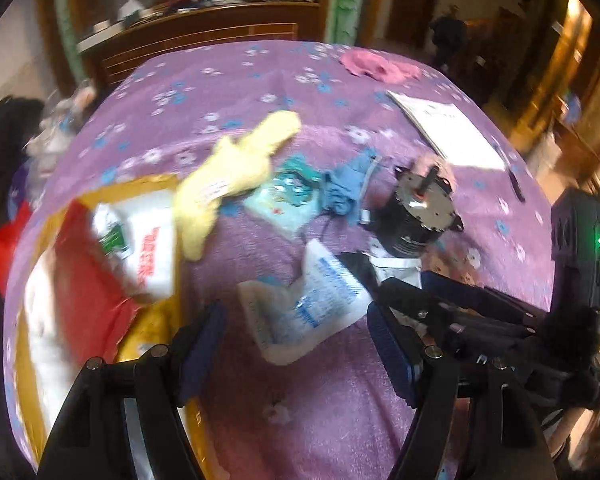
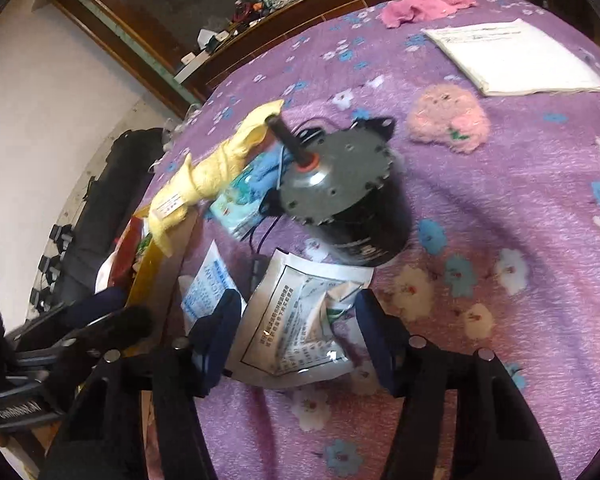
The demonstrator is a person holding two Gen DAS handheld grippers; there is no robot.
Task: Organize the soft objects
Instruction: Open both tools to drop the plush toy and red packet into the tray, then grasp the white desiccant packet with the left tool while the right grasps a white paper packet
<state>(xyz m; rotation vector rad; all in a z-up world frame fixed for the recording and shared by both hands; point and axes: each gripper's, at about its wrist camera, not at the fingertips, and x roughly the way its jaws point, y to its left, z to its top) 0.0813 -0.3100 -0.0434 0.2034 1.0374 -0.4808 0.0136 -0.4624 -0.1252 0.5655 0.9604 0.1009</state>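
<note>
Right wrist: right tool (image 2: 296, 336) half-open astride white packet (image 2: 296, 320); bare bedspread (image 2: 520, 208) rightward.

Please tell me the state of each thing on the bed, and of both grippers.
yellow cloth: rolled, end over box rim
cardboard box: open, holding packets
black motor: tilted, shaft up
white pouch: crumpled, between right gripper fingers
left gripper: open, empty
notebook: closed, flat

two packets (image 2: 296, 332), one motor (image 2: 340, 196) (perhaps)
</note>
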